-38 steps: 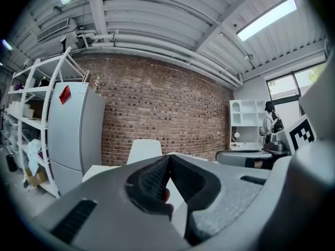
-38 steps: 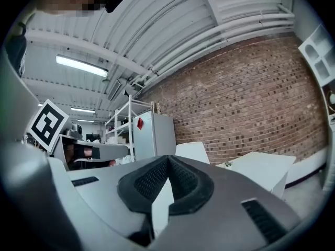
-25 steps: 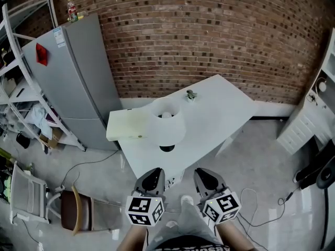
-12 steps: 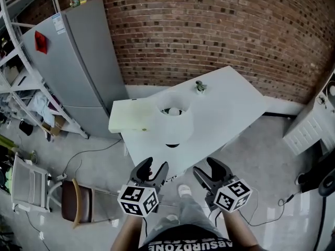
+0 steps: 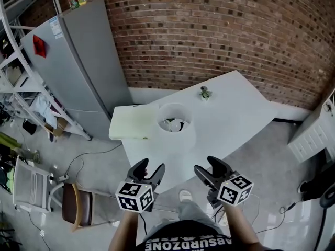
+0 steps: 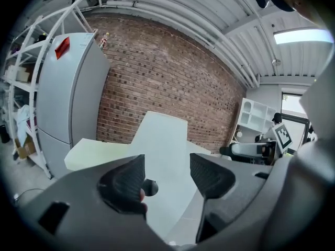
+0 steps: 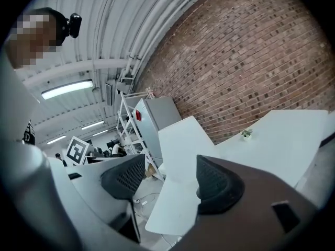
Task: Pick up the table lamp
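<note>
The table lamp [image 5: 177,130] has a white drum shade and stands near the front left of the white table [image 5: 235,114]. My left gripper [image 5: 151,166] and right gripper [image 5: 208,167] hang just short of the table's near edge, below the lamp in the head view, side by side. Both are open; their jaws have just been opening and hold nothing. In the left gripper view the shade [image 6: 161,139] rises straight ahead beyond the jaws [image 6: 166,167], with a small black part of the lamp [image 6: 151,187] low down. The right gripper view shows the shade [image 7: 182,140] ahead of its open jaws [image 7: 170,178].
A cream slab [image 5: 129,128] lies on the table's left end, touching the lamp's side. A small plant [image 5: 205,92] sits at the table's far edge. A grey fridge [image 5: 78,61] and white shelving [image 5: 21,88] stand left, a chair [image 5: 73,208] lower left, brick wall behind.
Both grippers went from shut to open. They and the person have come closer to the table, so the lamp now sits nearer the jaws.
</note>
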{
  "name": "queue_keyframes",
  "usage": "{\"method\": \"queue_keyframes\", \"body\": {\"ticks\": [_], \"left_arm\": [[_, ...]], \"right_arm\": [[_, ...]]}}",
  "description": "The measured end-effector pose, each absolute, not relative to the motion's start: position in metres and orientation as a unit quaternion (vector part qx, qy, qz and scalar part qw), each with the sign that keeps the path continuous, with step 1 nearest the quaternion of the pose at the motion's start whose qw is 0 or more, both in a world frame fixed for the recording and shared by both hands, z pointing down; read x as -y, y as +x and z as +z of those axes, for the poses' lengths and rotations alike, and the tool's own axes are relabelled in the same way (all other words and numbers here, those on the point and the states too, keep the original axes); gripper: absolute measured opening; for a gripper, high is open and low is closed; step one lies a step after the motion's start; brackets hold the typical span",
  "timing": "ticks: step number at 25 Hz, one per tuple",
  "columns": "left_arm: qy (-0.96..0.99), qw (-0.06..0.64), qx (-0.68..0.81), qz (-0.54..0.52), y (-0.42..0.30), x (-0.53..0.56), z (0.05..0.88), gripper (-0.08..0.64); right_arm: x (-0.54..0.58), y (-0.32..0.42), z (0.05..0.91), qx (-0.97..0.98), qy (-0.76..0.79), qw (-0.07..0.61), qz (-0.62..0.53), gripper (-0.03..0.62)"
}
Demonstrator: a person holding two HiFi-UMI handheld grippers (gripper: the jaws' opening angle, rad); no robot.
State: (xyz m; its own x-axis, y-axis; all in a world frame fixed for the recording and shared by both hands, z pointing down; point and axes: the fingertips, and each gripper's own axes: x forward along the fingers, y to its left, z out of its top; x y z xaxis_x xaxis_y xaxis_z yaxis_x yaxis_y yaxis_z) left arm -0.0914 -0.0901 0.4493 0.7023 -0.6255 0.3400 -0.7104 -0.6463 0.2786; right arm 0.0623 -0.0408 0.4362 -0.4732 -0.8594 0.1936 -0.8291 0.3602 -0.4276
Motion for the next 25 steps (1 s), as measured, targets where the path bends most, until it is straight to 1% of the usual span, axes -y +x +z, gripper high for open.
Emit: {"method": "queue_keyframes", "body": {"ticks": [6, 15, 25], "left_arm": [[0.888, 0.209, 0.389, 0.129, -0.089, 0.121, 0.469, 0.252], [0.864, 0.256, 0.412, 0.134, -0.095, 0.158, 0.496, 0.252], [0.848, 0.322, 0.400, 0.129, -0.089, 0.185, 0.527, 0.252]], "right_arm": [[0.072, 0.085, 0.450, -0.819, -0.500, 0.049, -0.276, 0.282], [0.107, 0.104, 0.479, -0.814, -0.476, 0.056, -0.328, 0.281], [0.148, 0.117, 0.502, -0.819, -0.441, 0.036, -0.364, 0.281]]}}
